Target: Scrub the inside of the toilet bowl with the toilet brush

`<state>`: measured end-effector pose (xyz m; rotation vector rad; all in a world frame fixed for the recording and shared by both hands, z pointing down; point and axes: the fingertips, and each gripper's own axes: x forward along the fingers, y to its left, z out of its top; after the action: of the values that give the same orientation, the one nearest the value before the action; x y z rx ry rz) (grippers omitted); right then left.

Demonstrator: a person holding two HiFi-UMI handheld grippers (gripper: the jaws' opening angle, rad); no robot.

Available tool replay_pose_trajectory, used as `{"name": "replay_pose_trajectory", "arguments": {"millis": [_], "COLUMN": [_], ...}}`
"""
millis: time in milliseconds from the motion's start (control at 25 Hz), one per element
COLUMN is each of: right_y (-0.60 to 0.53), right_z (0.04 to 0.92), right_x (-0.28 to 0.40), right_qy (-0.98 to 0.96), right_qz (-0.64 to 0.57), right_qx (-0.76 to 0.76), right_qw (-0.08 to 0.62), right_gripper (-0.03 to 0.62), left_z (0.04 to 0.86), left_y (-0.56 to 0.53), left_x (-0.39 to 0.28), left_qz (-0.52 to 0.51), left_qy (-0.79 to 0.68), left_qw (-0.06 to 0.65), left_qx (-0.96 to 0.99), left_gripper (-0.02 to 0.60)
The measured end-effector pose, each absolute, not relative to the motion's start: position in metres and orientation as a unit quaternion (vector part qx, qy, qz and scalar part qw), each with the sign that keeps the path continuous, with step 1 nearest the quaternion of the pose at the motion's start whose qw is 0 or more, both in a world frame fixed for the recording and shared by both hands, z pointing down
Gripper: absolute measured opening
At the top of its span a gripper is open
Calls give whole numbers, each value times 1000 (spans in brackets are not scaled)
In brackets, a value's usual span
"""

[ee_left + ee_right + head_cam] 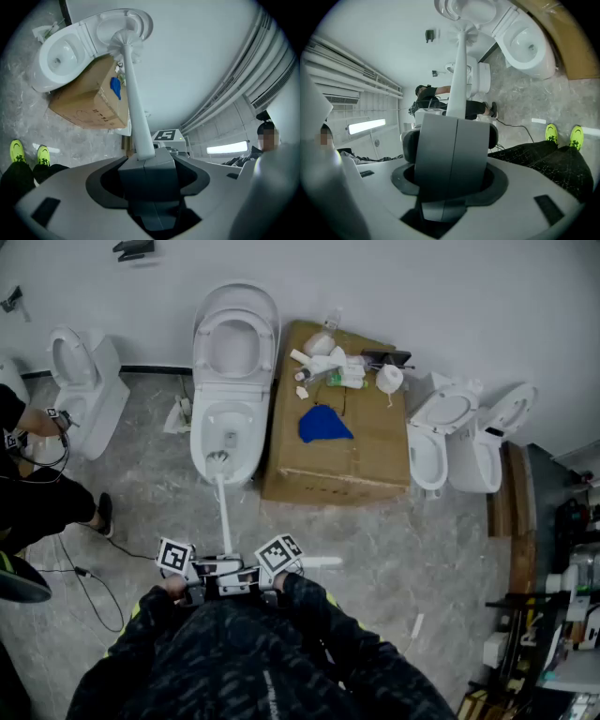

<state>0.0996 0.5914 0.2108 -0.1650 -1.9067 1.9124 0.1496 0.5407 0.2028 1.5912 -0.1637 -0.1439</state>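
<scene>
Jaws of the left gripper (145, 164) and the right gripper (454, 140) are both clamping the tail end of the toilet brush (223, 512), side by side. Its bristle head is sitting at the front inside of the toilet bowl (246, 442). We are judging the long lever risky. The handle could be twisting in the jaws, or the head hopping over the rim toward the cardboard box (328, 465).

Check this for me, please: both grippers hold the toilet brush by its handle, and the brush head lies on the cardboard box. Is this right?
Only the last part is wrong. The head view shows the brush head inside the toilet bowl, not on the cardboard box beside it. The left gripper and right gripper do hold the handle.
</scene>
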Motion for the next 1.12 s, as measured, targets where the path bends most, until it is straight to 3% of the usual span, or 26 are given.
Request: {"name": "replay_pose_trajectory", "arguments": {"millis": [200, 1120], "right_y": [594, 588], "right_z": [204, 215], "right_x": [89, 66], "right_qy": [-688, -661], "right_qz": [697, 722], "right_qx": [-80, -51], "right_qw": [186, 198], "right_gripper": [229, 229], "left_z": [203, 208], "left_y": [543, 536], "left_x": [146, 124], "left_qz": [-63, -99], "left_qy": [-69, -59], "left_qw": [694, 709], "left_qx": [714, 695], "left_gripper": [278, 278]}}
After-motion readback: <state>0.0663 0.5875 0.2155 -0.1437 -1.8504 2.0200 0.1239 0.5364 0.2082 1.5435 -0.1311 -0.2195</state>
